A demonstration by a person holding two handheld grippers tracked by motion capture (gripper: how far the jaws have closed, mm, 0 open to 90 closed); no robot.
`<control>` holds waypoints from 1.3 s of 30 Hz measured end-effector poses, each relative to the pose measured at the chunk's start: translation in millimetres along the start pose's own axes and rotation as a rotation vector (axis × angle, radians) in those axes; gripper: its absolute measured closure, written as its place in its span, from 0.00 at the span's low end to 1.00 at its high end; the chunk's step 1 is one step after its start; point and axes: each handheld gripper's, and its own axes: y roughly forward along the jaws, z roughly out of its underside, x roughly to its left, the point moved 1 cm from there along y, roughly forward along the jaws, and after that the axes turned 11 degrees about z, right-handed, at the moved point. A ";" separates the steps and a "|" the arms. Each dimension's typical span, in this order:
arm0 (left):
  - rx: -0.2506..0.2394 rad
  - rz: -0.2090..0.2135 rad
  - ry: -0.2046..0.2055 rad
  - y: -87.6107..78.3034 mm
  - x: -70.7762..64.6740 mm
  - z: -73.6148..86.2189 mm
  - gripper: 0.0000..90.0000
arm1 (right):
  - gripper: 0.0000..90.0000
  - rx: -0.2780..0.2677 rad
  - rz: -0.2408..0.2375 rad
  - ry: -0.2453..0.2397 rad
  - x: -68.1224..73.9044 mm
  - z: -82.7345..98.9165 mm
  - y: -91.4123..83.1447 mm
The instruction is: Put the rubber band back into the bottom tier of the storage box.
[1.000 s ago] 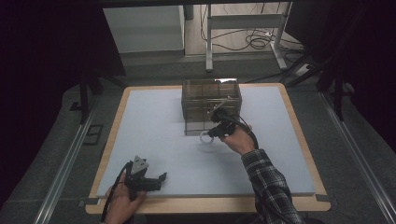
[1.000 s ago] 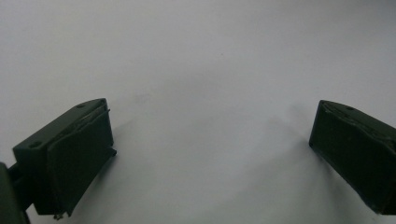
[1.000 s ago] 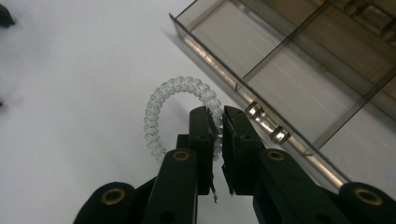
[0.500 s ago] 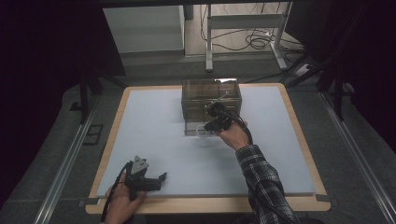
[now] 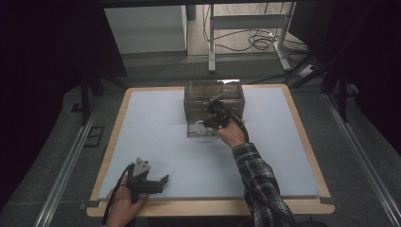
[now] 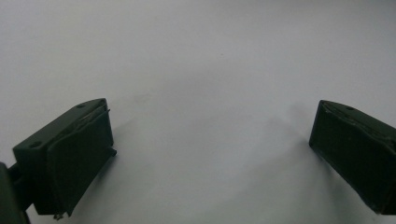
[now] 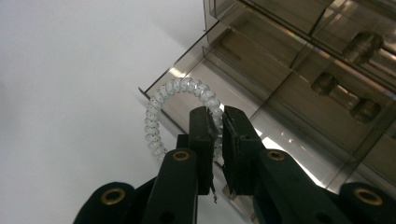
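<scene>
Right hand-held gripper (image 7: 217, 140) clenched on the coil ring (image 7: 161, 105) — ring hangs over the open drawer (image 7: 261, 121) lip of the clear cabinet (image 5: 213, 101). Thin pinch; it could slip or snag the edge. Left hand-held gripper (image 5: 153, 182) released, idle on the table (image 5: 156, 123).

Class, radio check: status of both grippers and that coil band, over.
Right gripper shut on coil band, over open drawer of clear organiser. Left gripper open, idle on table. Nothing in the way.

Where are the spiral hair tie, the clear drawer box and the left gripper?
spiral hair tie (image 7: 154, 119), right gripper view, left arc of the coil.
clear drawer box (image 5: 213, 90), high view, its top.
left gripper (image 5: 163, 181), high view, between its fingertips.
</scene>
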 end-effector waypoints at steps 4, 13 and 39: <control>-0.001 -0.001 0.000 0.1 0.0 0.0 0.00 | 0.90 -0.008 0.006 0.005 -0.4 -3.2 3.0; -0.001 0.001 -0.002 0.1 -0.1 0.0 0.00 | 0.90 -0.045 0.037 0.018 -1.3 -12.5 14.7; -0.002 0.001 -0.001 0.1 -0.1 0.0 0.00 | 0.90 0.018 0.101 -0.047 12.3 -8.5 60.2</control>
